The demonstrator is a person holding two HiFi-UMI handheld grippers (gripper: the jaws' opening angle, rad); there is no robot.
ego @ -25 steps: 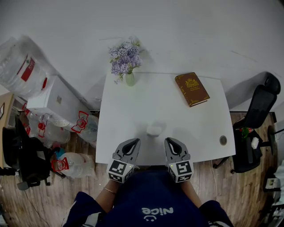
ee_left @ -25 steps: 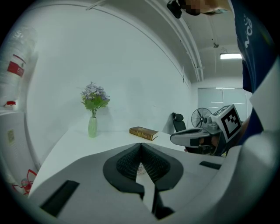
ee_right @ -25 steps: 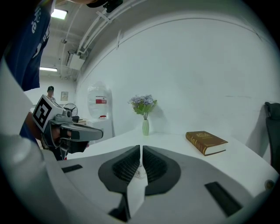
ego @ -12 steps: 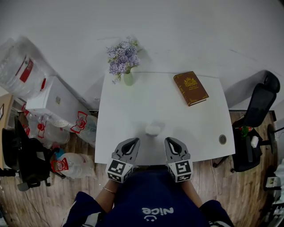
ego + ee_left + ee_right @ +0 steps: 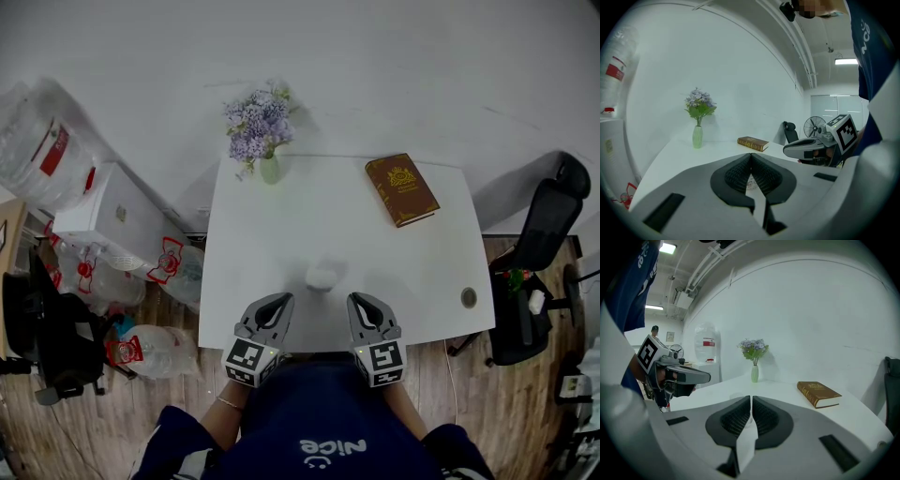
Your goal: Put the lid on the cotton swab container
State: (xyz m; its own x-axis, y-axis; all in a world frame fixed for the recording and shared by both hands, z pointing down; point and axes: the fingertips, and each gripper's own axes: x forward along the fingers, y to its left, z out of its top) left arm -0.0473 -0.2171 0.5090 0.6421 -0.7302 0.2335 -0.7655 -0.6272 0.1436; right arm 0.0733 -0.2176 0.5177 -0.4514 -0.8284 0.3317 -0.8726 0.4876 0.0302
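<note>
Both pairs of jaws are seen pressed together with nothing between them: the left gripper [image 5: 750, 156] and the right gripper [image 5: 751, 398] are held side by side and nearly level at the near edge of the white rectangular table [image 5: 272, 225]. The small, pale, translucent cotton swab container [image 5: 322, 276] stands on the table just beyond the two tips, between their lines and apart from both. Whether its lid is seated cannot be told at this size, and no separate lid is made out on the table top. The scene is judged to fit two stages alike: a container already capped with the grippers drawn clear, or one waiting to be capped with its lid out of sight. Either way, the small, light piece is judged likely to slide or tip on the smooth top, so any contact is best made squarely and gently. Farther back, a brown hardback book with gold print [image 5: 403, 189] and a pale green vase of lilac flowers [image 5: 269, 168] are set near the far edge.
</note>
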